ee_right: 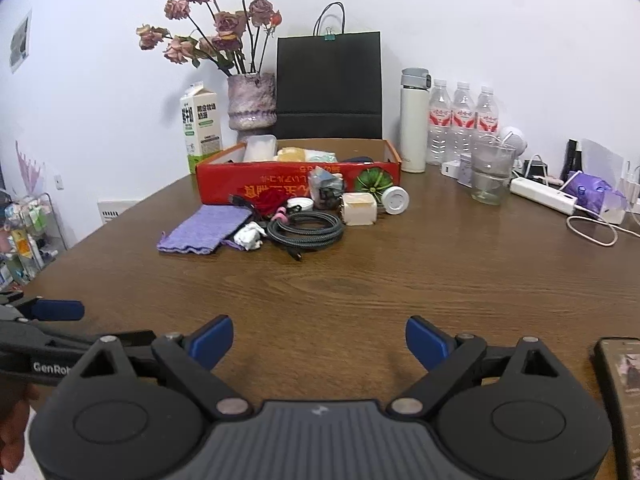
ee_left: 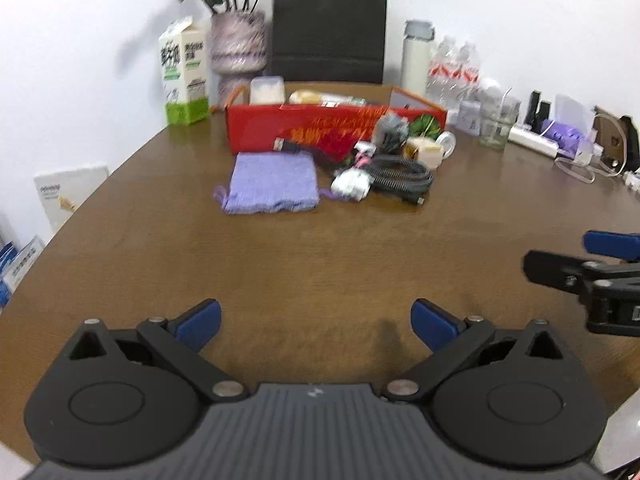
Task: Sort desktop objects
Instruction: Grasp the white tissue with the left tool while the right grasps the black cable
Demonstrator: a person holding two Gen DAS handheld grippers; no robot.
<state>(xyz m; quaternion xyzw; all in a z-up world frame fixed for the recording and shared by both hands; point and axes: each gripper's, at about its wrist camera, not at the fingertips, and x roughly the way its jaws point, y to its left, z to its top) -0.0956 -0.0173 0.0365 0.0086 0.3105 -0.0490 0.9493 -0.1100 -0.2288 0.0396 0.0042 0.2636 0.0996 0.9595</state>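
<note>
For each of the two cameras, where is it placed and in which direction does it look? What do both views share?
Left wrist: sits on the left gripper, looking forward and down over the wooden table at the red box; its own open blue fingers show, and the right gripper at the right edge.
Right wrist: sits on the right gripper, facing likewise; its open fingers show, the left gripper and part of a hand at left.
Shared: purple cloth, coiled cable, milk carton, black bag.
</note>
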